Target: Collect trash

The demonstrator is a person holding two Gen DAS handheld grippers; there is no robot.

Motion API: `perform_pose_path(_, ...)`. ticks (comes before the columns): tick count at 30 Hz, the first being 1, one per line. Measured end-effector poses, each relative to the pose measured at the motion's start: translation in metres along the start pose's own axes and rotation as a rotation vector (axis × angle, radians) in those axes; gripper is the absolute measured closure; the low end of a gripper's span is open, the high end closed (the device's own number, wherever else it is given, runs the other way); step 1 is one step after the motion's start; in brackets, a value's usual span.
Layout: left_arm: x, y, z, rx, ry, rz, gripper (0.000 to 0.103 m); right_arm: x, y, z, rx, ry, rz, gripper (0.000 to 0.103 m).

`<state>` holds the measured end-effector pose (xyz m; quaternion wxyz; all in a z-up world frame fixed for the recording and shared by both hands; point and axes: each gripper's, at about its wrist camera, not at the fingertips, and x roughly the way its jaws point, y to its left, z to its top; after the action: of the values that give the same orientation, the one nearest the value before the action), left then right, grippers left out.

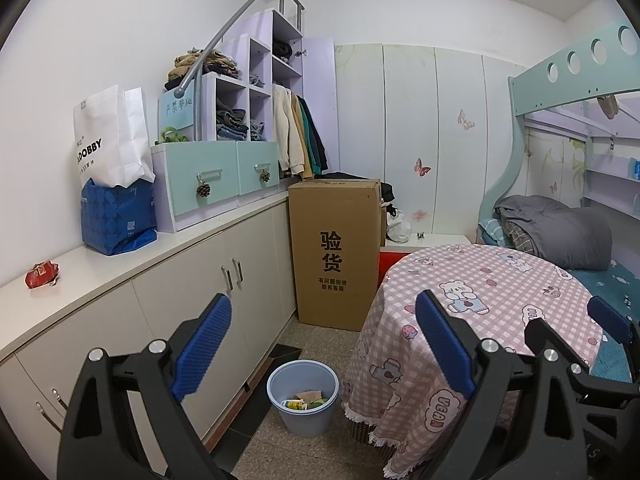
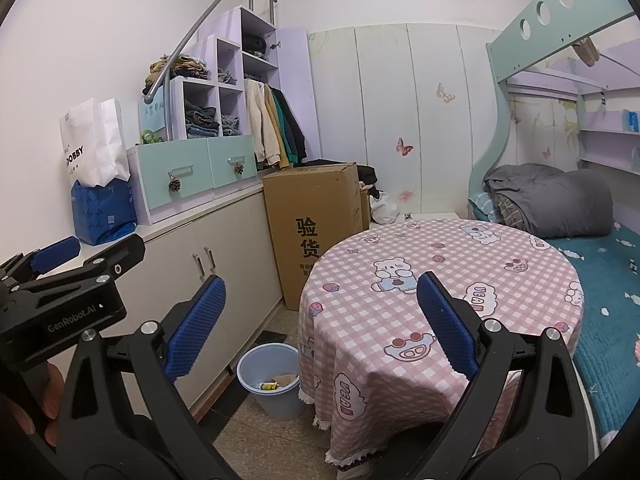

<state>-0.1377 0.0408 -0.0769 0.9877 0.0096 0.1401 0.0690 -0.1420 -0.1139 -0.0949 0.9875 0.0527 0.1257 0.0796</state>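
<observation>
A crumpled red wrapper (image 1: 41, 273) lies on the white countertop (image 1: 120, 264) at the left. A light blue bin (image 1: 303, 396) stands on the floor between the cabinets and the round table, with several scraps inside; it also shows in the right wrist view (image 2: 269, 378). My left gripper (image 1: 324, 348) is open and empty, held above the bin area. My right gripper (image 2: 320, 324) is open and empty over the table's near edge. The left gripper (image 2: 60, 268) shows at the left of the right wrist view, and the right gripper's fingers (image 1: 608, 318) at the right edge of the left wrist view.
A round table with a pink checked cloth (image 2: 440, 280) fills the middle. A tall cardboard box (image 1: 334, 252) stands beyond the bin. White and blue bags (image 1: 116, 184) sit on the counter. A bunk bed with a grey quilt (image 2: 560, 200) is at the right.
</observation>
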Motion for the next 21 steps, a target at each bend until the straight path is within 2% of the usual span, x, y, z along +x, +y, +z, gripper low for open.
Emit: perform_pose_path(21,0.015,0.001,0.005,0.023,0.031,0.001,0.011,0.013,-0.004,0.003,0.014,0.016,0.015,0.008)
